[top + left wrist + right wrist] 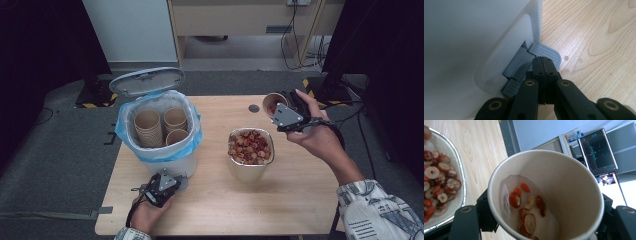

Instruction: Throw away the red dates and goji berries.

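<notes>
A white pedal bin [172, 162] with a blue liner stands at the table's left, its lid [146, 81] raised; several paper cups [162, 125] sit inside. My left gripper [544, 60] is shut, its tips resting on the bin's grey pedal [547, 51]; from above, the left gripper [175, 180] lies at the bin's front foot. My right gripper [281, 112] is shut on a tilted paper cup [564, 182] with a few red jujube slices [529, 207] inside. That cup [273, 103] hangs beyond and to the right of a foil container [250, 170] heaped with the same slices.
The wooden table [225, 200] has bare room along its front and right of the foil container [461, 195]. A dark round grommet [254, 108] sits near the far edge. Cables and black stands lie on the floor behind.
</notes>
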Demonstrator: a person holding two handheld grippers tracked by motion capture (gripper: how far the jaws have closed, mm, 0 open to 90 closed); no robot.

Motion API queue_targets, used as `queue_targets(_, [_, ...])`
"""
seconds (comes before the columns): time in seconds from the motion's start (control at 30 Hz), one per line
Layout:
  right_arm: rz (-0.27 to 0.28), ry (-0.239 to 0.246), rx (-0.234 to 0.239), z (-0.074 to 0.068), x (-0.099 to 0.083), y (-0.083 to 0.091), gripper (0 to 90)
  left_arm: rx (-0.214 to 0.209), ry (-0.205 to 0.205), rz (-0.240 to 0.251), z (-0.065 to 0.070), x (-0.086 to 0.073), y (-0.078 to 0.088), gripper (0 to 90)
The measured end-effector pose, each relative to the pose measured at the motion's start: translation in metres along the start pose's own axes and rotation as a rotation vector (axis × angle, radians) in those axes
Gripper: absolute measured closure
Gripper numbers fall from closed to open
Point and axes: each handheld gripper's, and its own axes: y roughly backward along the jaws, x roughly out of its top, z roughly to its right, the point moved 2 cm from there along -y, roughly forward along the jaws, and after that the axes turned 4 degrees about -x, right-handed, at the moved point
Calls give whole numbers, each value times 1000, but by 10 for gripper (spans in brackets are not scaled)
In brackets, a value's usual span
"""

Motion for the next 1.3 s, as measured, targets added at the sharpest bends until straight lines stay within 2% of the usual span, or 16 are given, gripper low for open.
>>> queue_targets(0.13, [-3, 26, -3, 0, 2, 1, 285, -1, 2, 1, 0, 0, 0, 898])
queue_targets(0.3, [-18, 97, -16, -1, 7, 2, 285, -1, 1, 1, 0, 0, 0, 898])
queue_targets(0.47, [-27, 134, -21, -2, 8, 3, 285, -2, 2, 1, 0, 0, 0, 897])
queue_targets(0.63, [-38, 195, -33, -4, 10, 4, 285, -2, 1, 1, 0, 0, 0, 897])
queue_targets(1.0, [-48, 248, -52, -4, 12, 5, 285, -2, 2, 1, 0, 0, 0, 897])
queue_targets(1.3, [-55, 310, -74, 0, 15, 8, 285, -2, 1, 1, 0, 0, 0, 897])
